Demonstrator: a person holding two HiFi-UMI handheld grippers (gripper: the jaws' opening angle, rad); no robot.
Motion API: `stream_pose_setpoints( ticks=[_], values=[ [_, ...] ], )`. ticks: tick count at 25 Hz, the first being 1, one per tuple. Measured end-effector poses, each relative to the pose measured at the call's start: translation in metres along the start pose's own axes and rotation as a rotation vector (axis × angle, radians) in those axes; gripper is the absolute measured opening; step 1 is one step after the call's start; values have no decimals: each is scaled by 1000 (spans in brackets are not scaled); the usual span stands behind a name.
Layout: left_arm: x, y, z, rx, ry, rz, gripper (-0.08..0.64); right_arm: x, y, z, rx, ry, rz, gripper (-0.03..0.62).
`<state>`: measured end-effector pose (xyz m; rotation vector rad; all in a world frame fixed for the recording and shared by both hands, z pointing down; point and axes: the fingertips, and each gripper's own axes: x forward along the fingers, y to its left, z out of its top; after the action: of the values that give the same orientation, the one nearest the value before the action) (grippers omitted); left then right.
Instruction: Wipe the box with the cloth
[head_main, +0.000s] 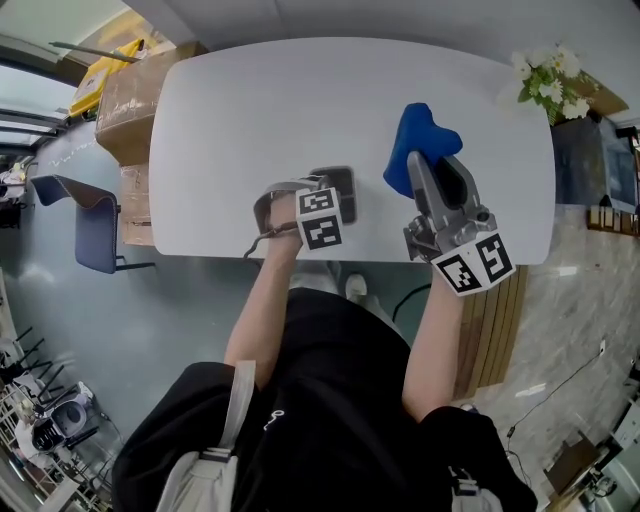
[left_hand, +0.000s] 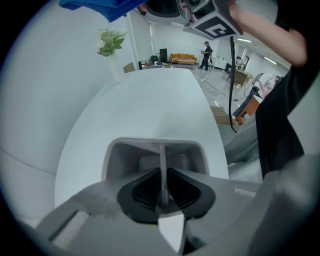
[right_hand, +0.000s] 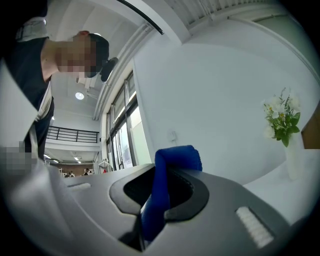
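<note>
Nearest my head camera are the person's black top and two bare forearms, each ending in a marker cube, and past them lies the white table (head_main: 300, 100). The left gripper (head_main: 326, 196) has its jaws pressed together on a thin upright sheet in the middle of the grey box (head_main: 268, 205). In the left gripper view (left_hand: 162, 197) that sheet runs straight up between the pads, with the open box (left_hand: 122, 150) spreading to either side of it. I take the sheet for a divider, though I can't be sure. The box sits on the table close to the near edge, and its long axis seems to run left to right along that edge. The right gripper (head_main: 428, 172) is clamped on the blue cloth (head_main: 415, 140). The right gripper view (right_hand: 152, 205) shows a fold of cloth (right_hand: 172, 160) pinched between the jaws and standing up out of them, with the camera tilted up toward wall and ceiling. So I judge the cloth is held clear of the table, not resting on it. What matters next is that the box lies to the left of the cloth and a little nearer the person, the two apart and not touching. The right hand carries the cloth while the left pins the box, so the wipe would need the right to travel left and down. I count one box, one cloth, two grippers, one table and one bunch of flowers (head_main: 548, 80) at the far right corner.
</note>
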<state>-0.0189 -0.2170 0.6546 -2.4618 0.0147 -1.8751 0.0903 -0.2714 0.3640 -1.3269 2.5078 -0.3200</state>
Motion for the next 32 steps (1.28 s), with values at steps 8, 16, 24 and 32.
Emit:
stream_pose_setpoints(
  ticks=[8, 16, 24, 32],
  values=[
    [1, 3, 1, -28, -3, 35, 62, 3, 2, 6, -10, -11, -4, 54],
    [-45, 19, 11, -201, -189, 117, 101, 12, 9, 5, -19, 7, 9, 54],
    [-127, 53, 40, -453, -602, 314, 95, 32, 32, -2, -51, 44, 43, 54],
    [-217, 73, 50, -617, -846, 632, 21, 37, 40, 0, -142, 85, -25, 54]
  ],
)
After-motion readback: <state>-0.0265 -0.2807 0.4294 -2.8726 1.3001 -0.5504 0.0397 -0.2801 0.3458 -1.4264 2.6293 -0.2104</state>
